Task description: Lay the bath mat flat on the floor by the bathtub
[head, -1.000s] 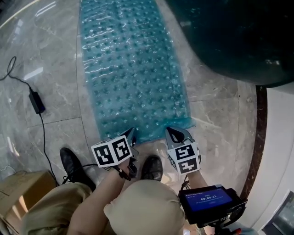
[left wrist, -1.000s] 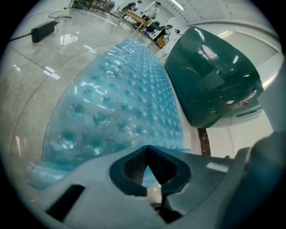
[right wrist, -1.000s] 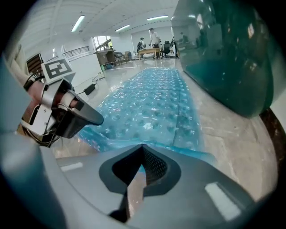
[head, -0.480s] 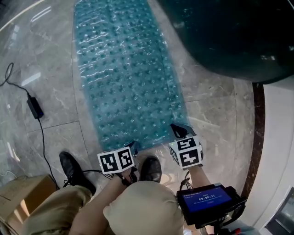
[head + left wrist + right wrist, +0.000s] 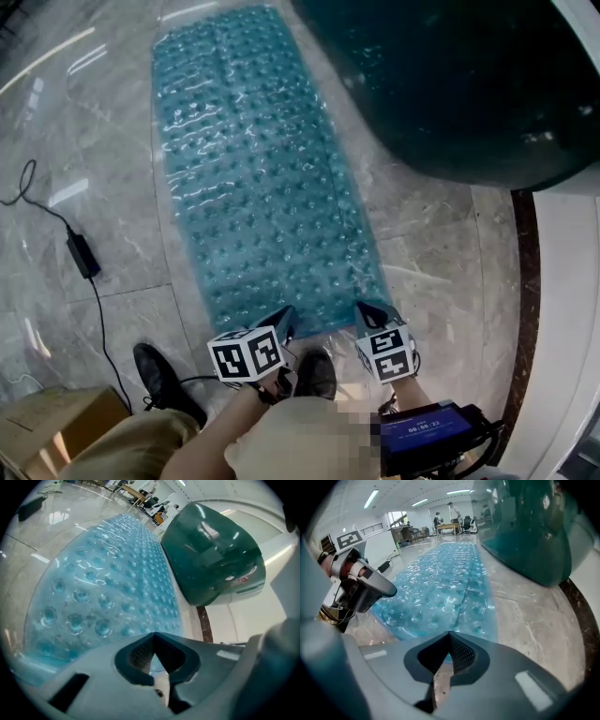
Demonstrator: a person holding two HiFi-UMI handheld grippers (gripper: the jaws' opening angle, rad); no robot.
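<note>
The left claw (image 5: 286, 319) and right claw (image 5: 369, 310) are each clamped tight on a near corner of the blue bath mat (image 5: 253, 178), probably to pull it taut. It stretches along the floor (image 5: 94, 169) just beside the bathtub (image 5: 450, 84).

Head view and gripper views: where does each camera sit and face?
Head view: on the head, facing steeply down at the bath mat beside the bathtub; shows left gripper, right gripper, shoes.
Left gripper view: on the left gripper, facing along the mat; shows its shut jaws.
Right gripper view: on the right gripper, facing likewise; shows the left gripper.
All share mat and bathtub.
</note>
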